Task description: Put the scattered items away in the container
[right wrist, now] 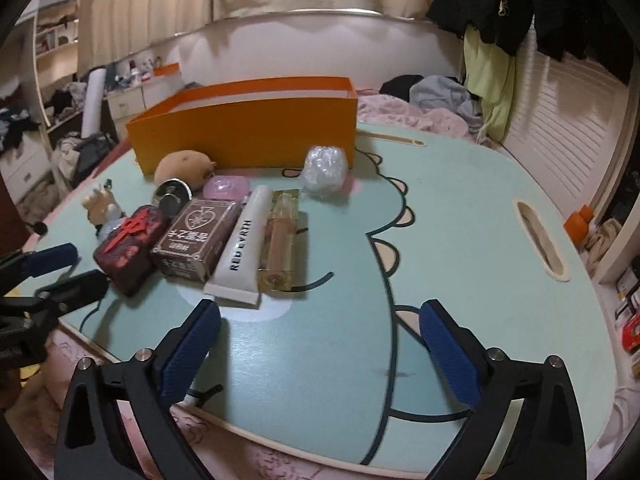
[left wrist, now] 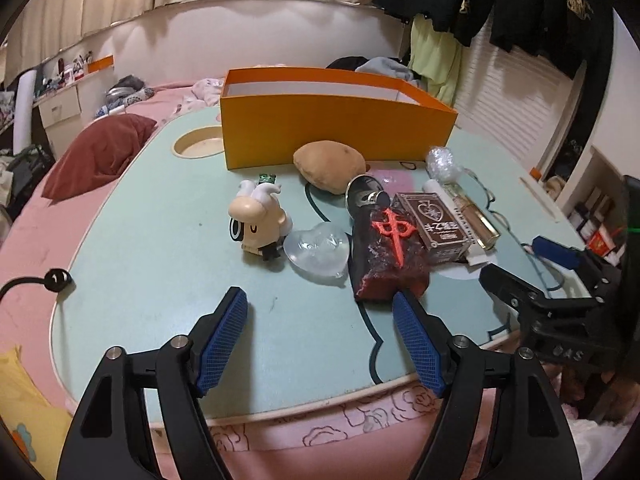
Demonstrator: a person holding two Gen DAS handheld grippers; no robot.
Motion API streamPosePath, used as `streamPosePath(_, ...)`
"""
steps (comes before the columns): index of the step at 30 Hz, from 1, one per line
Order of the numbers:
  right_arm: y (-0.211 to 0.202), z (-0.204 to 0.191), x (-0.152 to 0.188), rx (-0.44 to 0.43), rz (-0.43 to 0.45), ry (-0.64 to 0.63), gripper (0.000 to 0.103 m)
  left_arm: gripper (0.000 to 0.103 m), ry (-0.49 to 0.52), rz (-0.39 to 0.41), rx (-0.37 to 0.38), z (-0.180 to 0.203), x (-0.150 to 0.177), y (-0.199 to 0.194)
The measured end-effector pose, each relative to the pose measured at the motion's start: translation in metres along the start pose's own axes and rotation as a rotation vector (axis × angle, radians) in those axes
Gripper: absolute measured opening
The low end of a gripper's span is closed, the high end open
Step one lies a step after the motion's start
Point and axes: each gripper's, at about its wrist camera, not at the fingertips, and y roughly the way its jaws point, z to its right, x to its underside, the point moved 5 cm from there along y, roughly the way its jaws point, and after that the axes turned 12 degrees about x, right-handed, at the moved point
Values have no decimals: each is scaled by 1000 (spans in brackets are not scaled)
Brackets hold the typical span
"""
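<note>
Left wrist view: both grippers' jaws apart, empty — items point(left wrist: 404, 240) cluster below the orange box point(left wrist: 320, 128) at twelve o'clock, nothing tidied yet.

Matt cardboard box point(left wrist: 320, 136); glossy glass bottle point(right wrist: 280, 240); clear plastic heart point(left wrist: 316, 252)

Dim warm indoor light, soft shadows, strong fisheye bending, slight blur.

Bedroom: bed point(left wrist: 120, 112), hanging clothes point(right wrist: 492, 64)
</note>
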Motion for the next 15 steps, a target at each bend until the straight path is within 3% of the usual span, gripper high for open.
streamPosePath(4,2,2,-1,-7,-8,-10,102,86,39,-6,-62,4,1,6)
streamPosePath(8,2,4,-1,-11,-3,-15,103,92,39,0,-64,4,1,9)
streamPosePath(15,1,4,0,-14,2,-17,103,92,-55,62,48,-10,-3,-2)
